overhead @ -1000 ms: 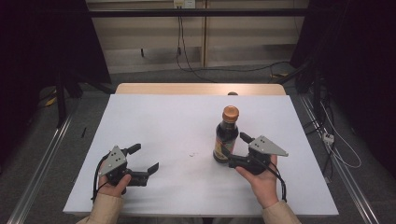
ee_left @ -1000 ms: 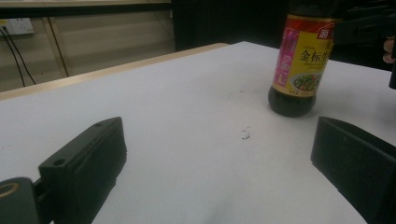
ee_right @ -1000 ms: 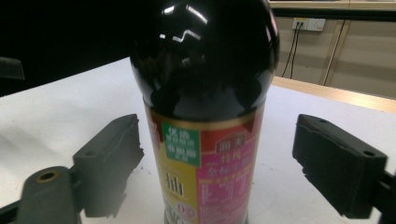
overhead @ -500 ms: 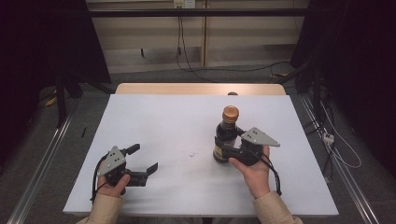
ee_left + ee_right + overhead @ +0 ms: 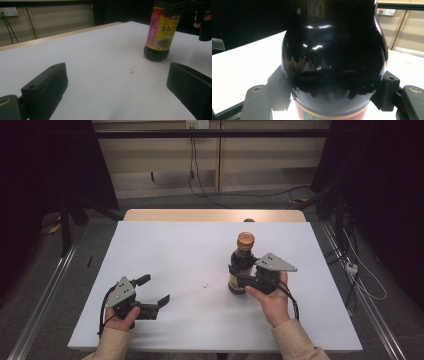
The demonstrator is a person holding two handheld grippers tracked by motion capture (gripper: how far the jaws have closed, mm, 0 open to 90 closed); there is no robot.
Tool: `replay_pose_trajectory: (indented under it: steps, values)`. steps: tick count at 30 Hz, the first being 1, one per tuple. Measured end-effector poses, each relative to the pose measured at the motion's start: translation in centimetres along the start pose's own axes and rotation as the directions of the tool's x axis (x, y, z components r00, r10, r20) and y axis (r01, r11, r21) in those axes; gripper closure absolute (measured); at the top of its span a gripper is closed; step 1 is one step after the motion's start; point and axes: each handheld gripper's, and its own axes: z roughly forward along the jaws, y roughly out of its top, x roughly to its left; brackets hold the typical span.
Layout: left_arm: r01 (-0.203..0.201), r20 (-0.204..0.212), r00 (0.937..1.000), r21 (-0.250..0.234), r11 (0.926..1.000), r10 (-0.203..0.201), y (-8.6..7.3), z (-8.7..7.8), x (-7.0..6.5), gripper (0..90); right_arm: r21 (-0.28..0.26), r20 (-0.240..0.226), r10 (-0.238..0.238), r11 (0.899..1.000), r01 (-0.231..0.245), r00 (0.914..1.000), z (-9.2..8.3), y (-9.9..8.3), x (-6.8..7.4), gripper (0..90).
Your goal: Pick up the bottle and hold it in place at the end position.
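A dark sauce bottle (image 5: 240,261) with an orange-brown cap and a yellow and pink label stands upright on the white table (image 5: 190,250), right of centre. My right gripper (image 5: 239,275) reaches it from the right at mid-height. Its jaws have just been closing, and both pads now press the bottle's bulging sides (image 5: 332,62). My left gripper (image 5: 155,289) rests at the table's front left, open, with nothing between its jaws (image 5: 117,87). From there the bottle (image 5: 158,37) stands ahead to the right, with the right gripper (image 5: 190,8) on it.
A wooden strip (image 5: 215,215) borders the table's far edge. Cables trail over the floor behind (image 5: 200,190) and to the right (image 5: 350,270). A small dark speck (image 5: 206,285) marks the table near its middle.
The right gripper has moved left to the bottle and its jaws have closed onto the bottle's sides. The left gripper has stayed where it was, still open.
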Motion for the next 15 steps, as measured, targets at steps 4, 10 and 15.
replay_pose_trajectory:
  steps: [4, 10, 15]
  values:
    - [-0.008, 0.006, 1.0000, 0.001, 1.0000, 0.008, 0.1, -0.1, 0.0, 3.3, 0.007, -0.011, -0.006, 1.000, 0.006, 0.9999, 0.4, 0.3, -0.1, 28.9]
    - [-0.008, 0.011, 0.9999, -0.003, 1.0000, 0.008, 0.1, -0.1, 0.0, 3.3, -0.007, -0.046, -0.010, 1.000, 0.009, 0.9989, 1.3, 1.1, -0.1, 28.8]
    - [-0.004, 0.014, 0.9999, 0.000, 1.0000, 0.004, 0.0, 0.0, 0.0, 3.3, -0.015, -0.075, -0.025, 1.000, 0.024, 0.9969, 2.2, 2.1, 0.1, 28.7]
